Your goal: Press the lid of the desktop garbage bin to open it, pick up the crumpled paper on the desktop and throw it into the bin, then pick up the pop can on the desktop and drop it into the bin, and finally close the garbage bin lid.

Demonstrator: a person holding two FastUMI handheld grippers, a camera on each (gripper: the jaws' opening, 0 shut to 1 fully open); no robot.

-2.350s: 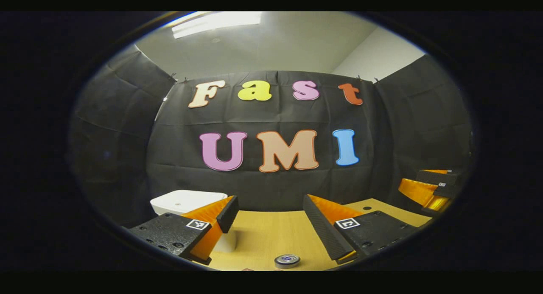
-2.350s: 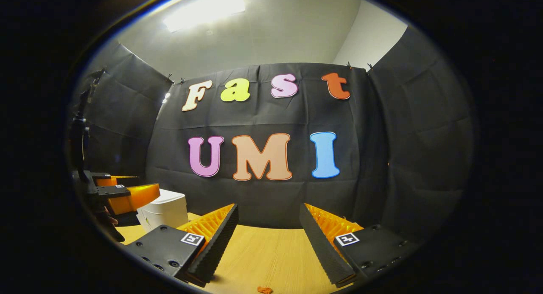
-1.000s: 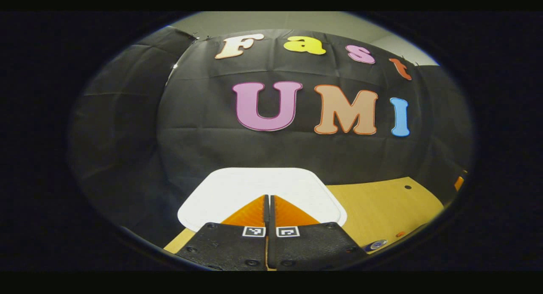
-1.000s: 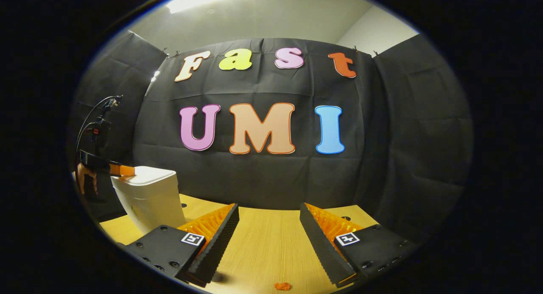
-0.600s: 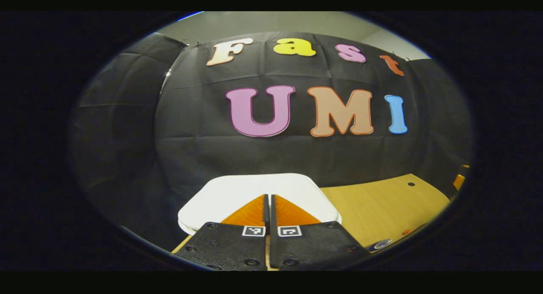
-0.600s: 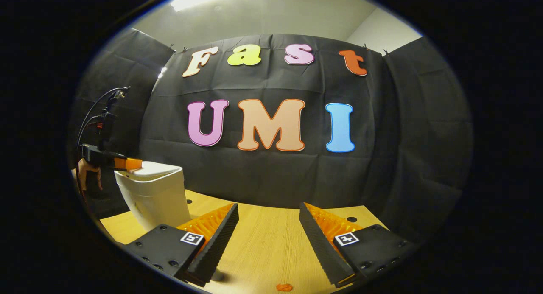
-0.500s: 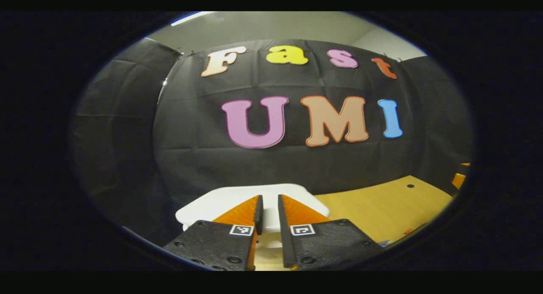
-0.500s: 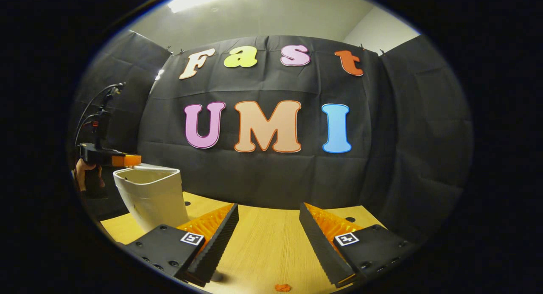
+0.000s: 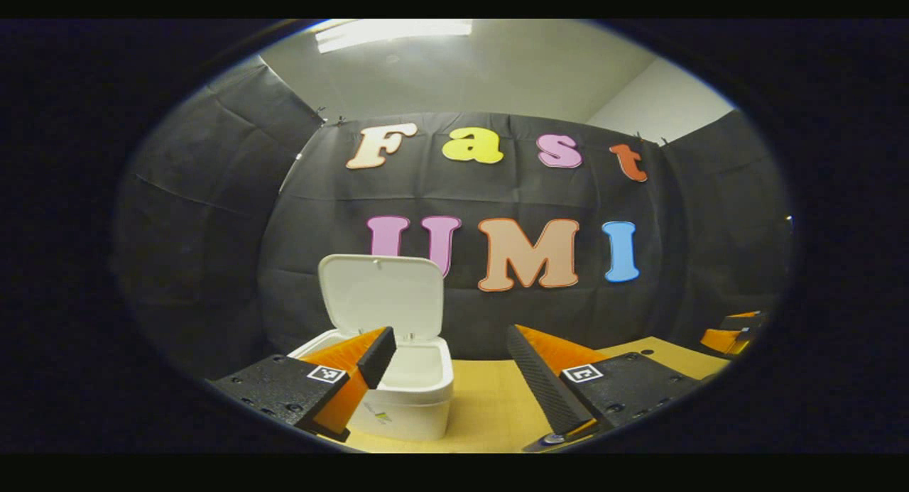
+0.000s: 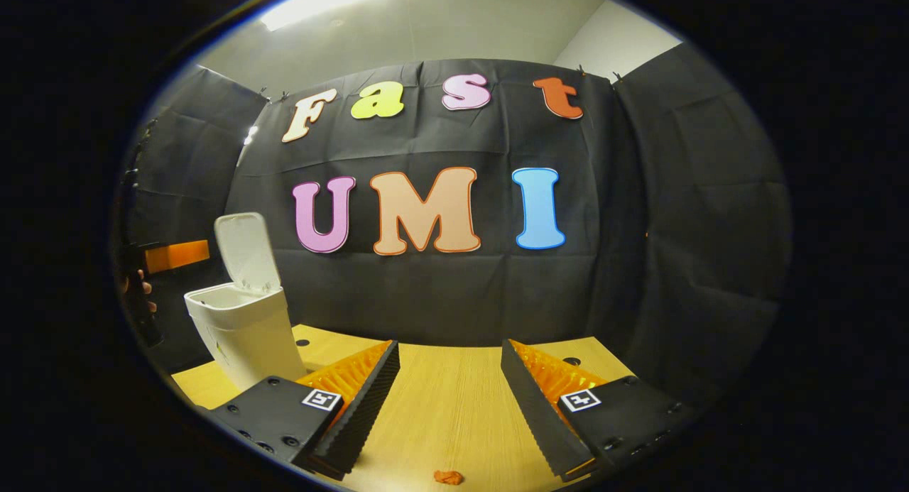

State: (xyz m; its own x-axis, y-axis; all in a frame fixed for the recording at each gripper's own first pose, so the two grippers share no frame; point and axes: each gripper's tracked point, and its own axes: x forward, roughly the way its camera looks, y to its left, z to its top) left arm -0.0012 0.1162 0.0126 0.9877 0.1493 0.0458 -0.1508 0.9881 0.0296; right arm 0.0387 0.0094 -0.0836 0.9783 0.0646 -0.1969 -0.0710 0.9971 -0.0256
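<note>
Bin: small white plastic desktop garbage bin (image 9: 408, 396) stands at the left of the light wooden tabletop (image 10: 454, 414); its hinged lid (image 9: 381, 294) stands upright, open.
Left gripper (image 9: 454, 368): jaws spread wide, empty, bin just beyond its left finger.
Paper: small orange crumpled scrap (image 10: 447, 476) lies on the wood between the right gripper's fingers.
Right gripper (image 10: 451, 396): jaws wide apart, nothing held.

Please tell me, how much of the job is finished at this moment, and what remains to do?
Done: the bin is open, its lid standing upright. In hand: nothing. The left gripper and the right gripper are both open and empty. Left: a small orange crumpled scrap, likely the paper, lies on the desktop before the right gripper and must go in, then the pop can, then the lid must be closed.
</note>
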